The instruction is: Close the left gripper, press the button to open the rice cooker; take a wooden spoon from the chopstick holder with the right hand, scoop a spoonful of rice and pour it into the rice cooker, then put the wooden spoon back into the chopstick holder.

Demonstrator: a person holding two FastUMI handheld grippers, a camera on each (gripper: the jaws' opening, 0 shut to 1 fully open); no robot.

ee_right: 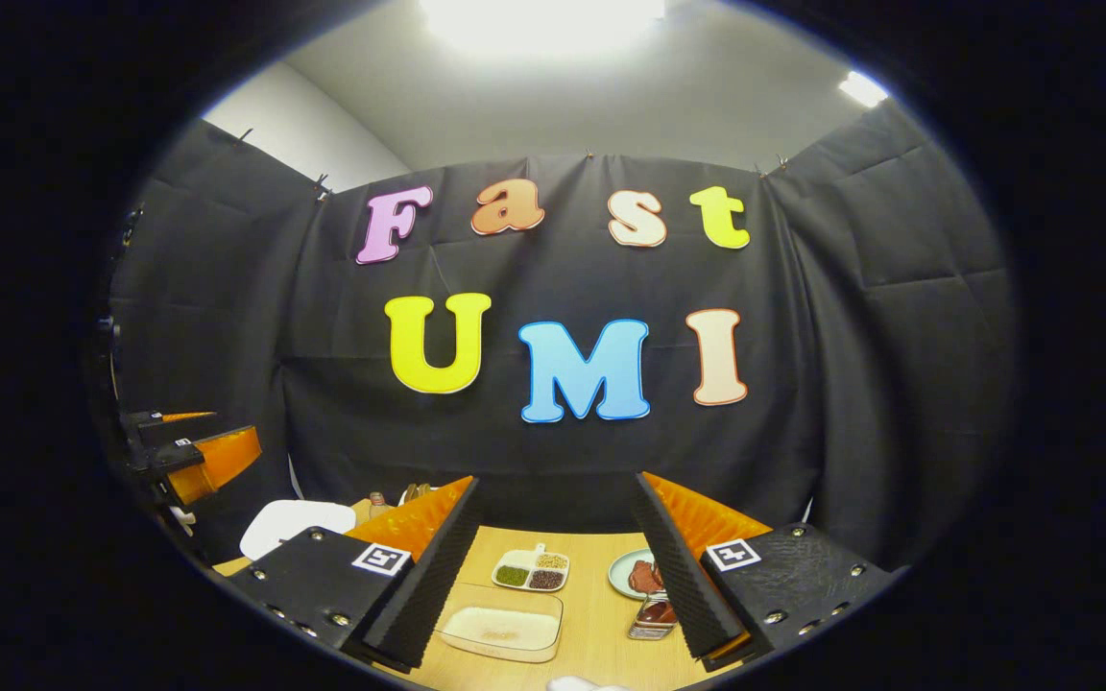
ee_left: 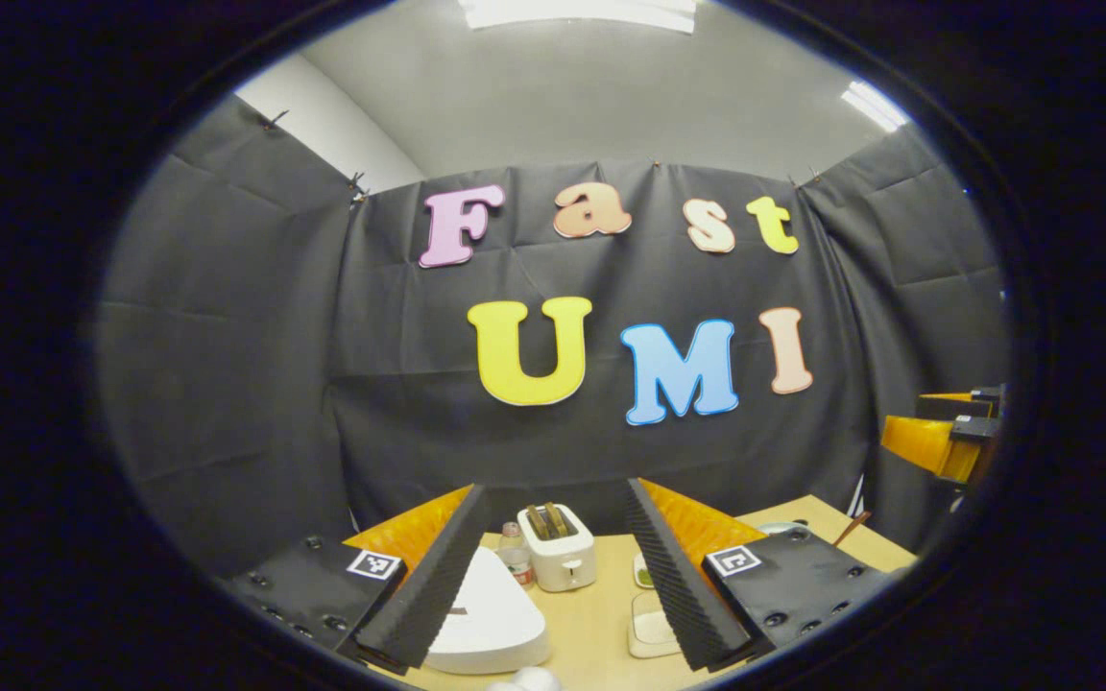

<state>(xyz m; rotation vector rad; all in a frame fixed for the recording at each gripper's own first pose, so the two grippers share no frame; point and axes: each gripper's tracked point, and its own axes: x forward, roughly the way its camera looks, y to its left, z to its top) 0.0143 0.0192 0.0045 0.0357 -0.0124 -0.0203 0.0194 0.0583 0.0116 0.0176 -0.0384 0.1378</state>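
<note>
In the left gripper view my left gripper (ee_left: 553, 491) hangs open above the wooden table (ee_left: 601, 614). The white rice cooker (ee_left: 486, 619) sits low between its fingers, toward the left one, with its lid down. A clear tray of rice (ee_left: 649, 629) lies by the right finger. A thin wooden handle (ee_left: 851, 528) sticks up at the far right; what holds it is hidden. In the right gripper view my right gripper (ee_right: 555, 485) is open over the rice tray (ee_right: 505, 624). The rice cooker (ee_right: 289, 523) lies off to the left. Neither gripper holds anything.
A white toaster (ee_left: 558, 557) and a small bottle (ee_left: 515, 552) stand behind the cooker. A divided dish of grains (ee_right: 534, 571), a plate of reddish food (ee_right: 635, 574) and a small stack (ee_right: 654, 614) lie near the rice tray. Black cloth walls the booth.
</note>
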